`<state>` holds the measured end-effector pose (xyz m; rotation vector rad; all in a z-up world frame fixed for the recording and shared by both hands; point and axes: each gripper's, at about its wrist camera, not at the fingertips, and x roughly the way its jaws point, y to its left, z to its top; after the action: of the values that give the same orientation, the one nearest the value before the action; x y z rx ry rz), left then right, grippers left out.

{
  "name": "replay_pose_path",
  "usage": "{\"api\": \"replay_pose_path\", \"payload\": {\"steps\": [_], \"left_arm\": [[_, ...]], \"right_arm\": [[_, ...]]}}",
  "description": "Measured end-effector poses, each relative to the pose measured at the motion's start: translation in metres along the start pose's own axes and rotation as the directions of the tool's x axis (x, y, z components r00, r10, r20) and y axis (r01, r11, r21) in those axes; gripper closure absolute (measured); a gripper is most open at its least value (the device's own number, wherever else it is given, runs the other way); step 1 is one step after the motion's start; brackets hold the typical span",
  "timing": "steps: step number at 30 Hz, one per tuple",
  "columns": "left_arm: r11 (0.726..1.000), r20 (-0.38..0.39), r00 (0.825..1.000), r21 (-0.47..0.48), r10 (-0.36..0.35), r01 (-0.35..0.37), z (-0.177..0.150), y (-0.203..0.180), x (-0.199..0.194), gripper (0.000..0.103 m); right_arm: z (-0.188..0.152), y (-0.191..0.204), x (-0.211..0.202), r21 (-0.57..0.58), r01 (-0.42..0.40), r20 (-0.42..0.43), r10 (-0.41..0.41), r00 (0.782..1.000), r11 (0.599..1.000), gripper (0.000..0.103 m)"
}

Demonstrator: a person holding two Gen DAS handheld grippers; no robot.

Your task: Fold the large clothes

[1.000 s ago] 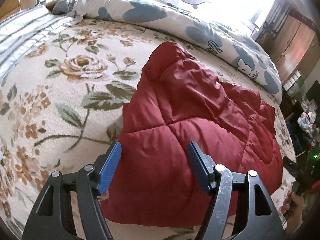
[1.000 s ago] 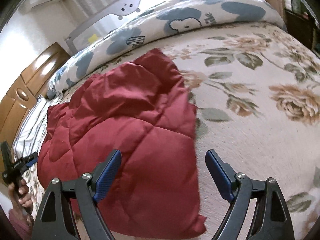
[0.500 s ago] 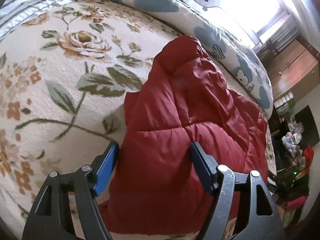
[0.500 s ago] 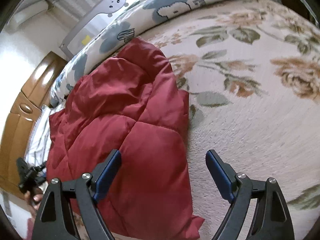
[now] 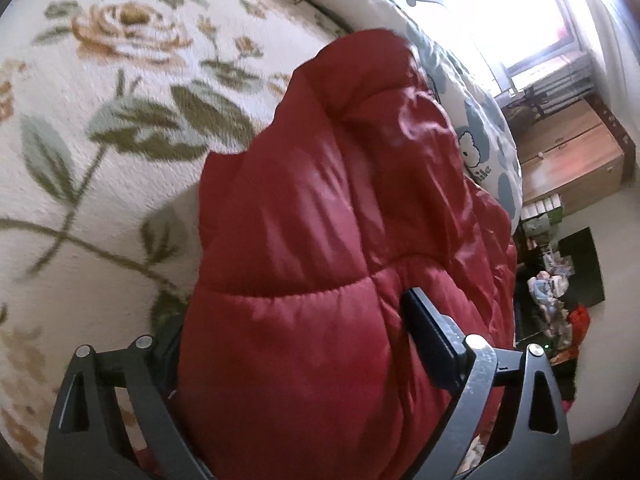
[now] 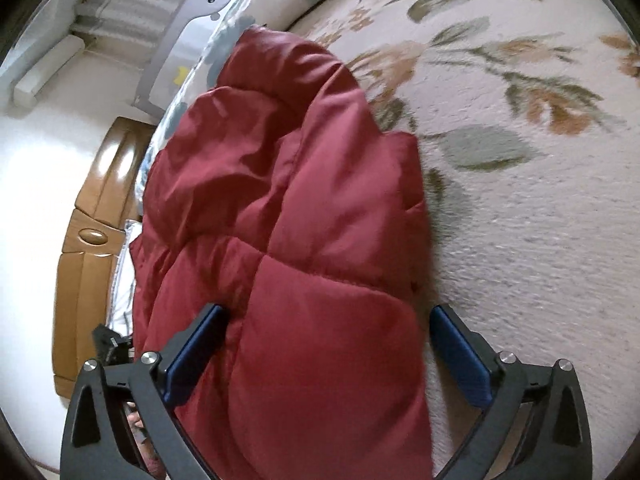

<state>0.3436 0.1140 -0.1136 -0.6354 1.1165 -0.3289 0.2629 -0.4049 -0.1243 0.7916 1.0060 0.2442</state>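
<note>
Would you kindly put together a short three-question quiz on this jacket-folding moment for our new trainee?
1. True or false: the red puffer jacket lies on a floral bedspread.
2. Multiple choice: where does the near edge of the jacket sit relative to the left gripper? A) far beyond the fingers B) between the fingers C) beside the gripper, outside both fingers
3. Fill in: in the right wrist view, the right gripper has its blue pads spread on either side of the jacket's ____ corner.

Key: 1 true; 2 B; 3 near
</note>
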Motion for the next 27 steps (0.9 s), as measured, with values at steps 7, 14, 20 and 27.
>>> {"api": "replay_pose_path", "payload": {"steps": [7, 14, 20, 27], "left_arm": [[0.999, 0.004, 1.0, 0.047, -0.026, 0.026, -0.006, -0.011, -0.006, 0.042], [0.995, 0.024, 1.0, 0.101, -0.012, 0.009, -0.009, -0.033, -0.028, 0.062], [0.989, 0.011, 0.999, 0.144, -0.031, 0.029, -0.028, -0.04, -0.062, 0.064], [0.98, -0.037, 0.998, 0.188, -0.056, 0.062, -0.069, -0.039, -0.1, 0.065]], "right_arm": [[-0.005, 0.008, 0.008, -0.01, -0.044, -0.032, 0.043, 0.999, 0.999, 0.017], [-0.014, 0.023, -0.015, -0.022, -0.074, -0.015, 0.074, 0.997, 0.997, 0.055], [-0.032, 0.036, -0.038, -0.035, -0.072, -0.032, 0.071, 0.997, 0.997, 0.059], [-0.073, 0.033, -0.073, -0.033, -0.06, -0.08, 0.058, 0.995, 0.998, 0.06]]}}
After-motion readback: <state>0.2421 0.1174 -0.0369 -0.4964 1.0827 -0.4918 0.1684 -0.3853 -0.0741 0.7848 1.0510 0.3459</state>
